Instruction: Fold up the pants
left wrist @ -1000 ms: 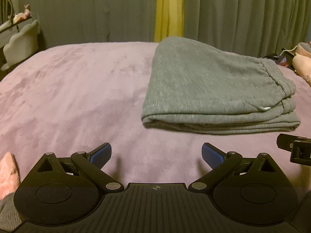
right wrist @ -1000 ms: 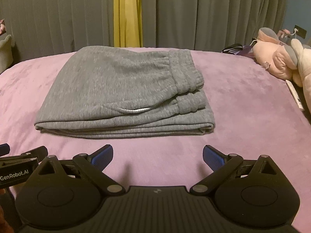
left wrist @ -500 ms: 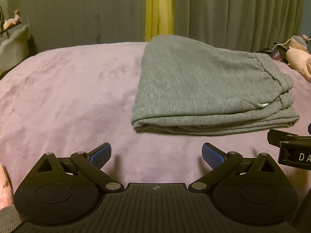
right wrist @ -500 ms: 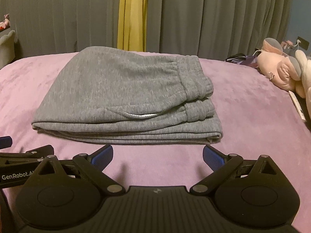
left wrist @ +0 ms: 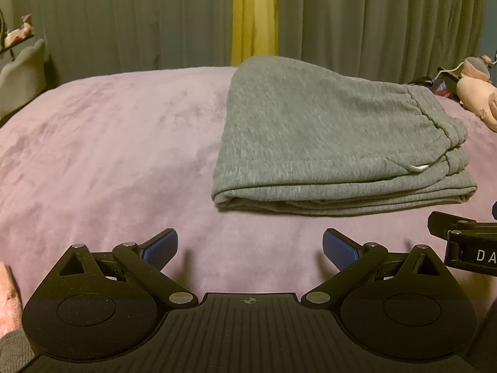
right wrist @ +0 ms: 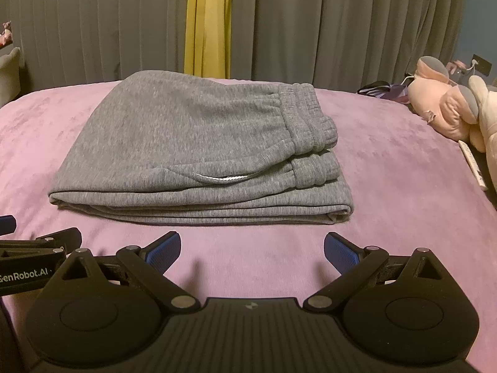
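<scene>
On the far left of the right wrist view, the side of the left tongs [right wrist: 34,267] carries white lettering that reads "GenRobot.AI", its first letter cut by the frame edge. In the left wrist view the right tongs [left wrist: 466,242] enter from the right edge with the letters "DA" readable before the frame cuts them off.

The left tongs [left wrist: 250,248] are released, blue pads [left wrist: 161,248] spread wide over bare pink bed cover [left wrist: 108,161], touching nothing. The right tongs [right wrist: 252,250] are likewise released and empty.

The grey pants [right wrist: 192,143] lie folded into a flat stack on the bed, just beyond both tongs and apart from them. The elastic waistband [right wrist: 307,124] sits on the stack's right side, with a thin white line at a pocket edge [right wrist: 222,178]. From the left wrist the pants [left wrist: 326,143] sit right of centre.

Only the left wrist view shows a pale cushioned shape [left wrist: 21,74] at the far left. The right wrist view shows the pink plush toy [right wrist: 444,108] more fully, plus a white remote-like bar [right wrist: 473,164] beside it. Grey curtains with 1 yellow strip [right wrist: 208,21] hang behind.
</scene>
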The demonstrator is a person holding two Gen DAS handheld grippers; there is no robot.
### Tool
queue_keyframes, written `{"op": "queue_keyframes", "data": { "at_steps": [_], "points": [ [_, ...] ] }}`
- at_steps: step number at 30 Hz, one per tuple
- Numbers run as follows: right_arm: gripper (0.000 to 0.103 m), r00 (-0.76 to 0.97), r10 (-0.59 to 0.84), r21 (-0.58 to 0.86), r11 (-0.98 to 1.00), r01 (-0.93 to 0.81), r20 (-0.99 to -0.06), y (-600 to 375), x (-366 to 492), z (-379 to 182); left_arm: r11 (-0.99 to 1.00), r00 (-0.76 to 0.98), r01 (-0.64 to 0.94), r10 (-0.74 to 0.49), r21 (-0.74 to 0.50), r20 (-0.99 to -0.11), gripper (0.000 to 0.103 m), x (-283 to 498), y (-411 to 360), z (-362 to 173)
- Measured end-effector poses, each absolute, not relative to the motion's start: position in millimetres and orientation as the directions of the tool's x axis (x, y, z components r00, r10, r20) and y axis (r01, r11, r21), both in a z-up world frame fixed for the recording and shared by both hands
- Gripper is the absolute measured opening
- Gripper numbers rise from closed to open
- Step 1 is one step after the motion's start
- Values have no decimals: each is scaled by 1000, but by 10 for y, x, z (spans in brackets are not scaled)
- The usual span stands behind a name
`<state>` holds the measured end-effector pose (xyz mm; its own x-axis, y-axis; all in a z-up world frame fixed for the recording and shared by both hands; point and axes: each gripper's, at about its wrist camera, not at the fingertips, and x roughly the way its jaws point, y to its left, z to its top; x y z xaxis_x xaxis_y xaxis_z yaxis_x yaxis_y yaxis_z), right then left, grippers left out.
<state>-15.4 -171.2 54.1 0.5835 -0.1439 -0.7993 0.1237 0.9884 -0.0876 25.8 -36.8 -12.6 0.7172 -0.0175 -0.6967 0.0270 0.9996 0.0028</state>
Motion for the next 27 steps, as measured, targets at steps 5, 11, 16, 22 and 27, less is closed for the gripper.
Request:
{"op": "queue_keyframes", "data": {
  "at_steps": [5,11,16,22,27],
  "points": [
    [99,581,-142,-83,988,128,-801,-1729,-162,540,1000,714,27,-17,3,-700,102,259,-364,-131],
    [99,578,-140,-83,989,124,-804,-1731,-165,534,1000,712,27,-17,4,-702,102,255,-365,-143],
    [99,577,-139,-81,989,124,-805,-1734,-163,533,1000,709,28,-19,1,-705,102,257,-363,-151],
    [99,578,-142,-84,988,127,-803,-1727,-166,533,1000,709,30,-21,0,-705,102,254,-362,-151],
    [99,579,-142,-84,988,126,-803,-1731,-166,530,1000,707,28,-20,0,-707,102,253,-362,-153]
  ]
}}
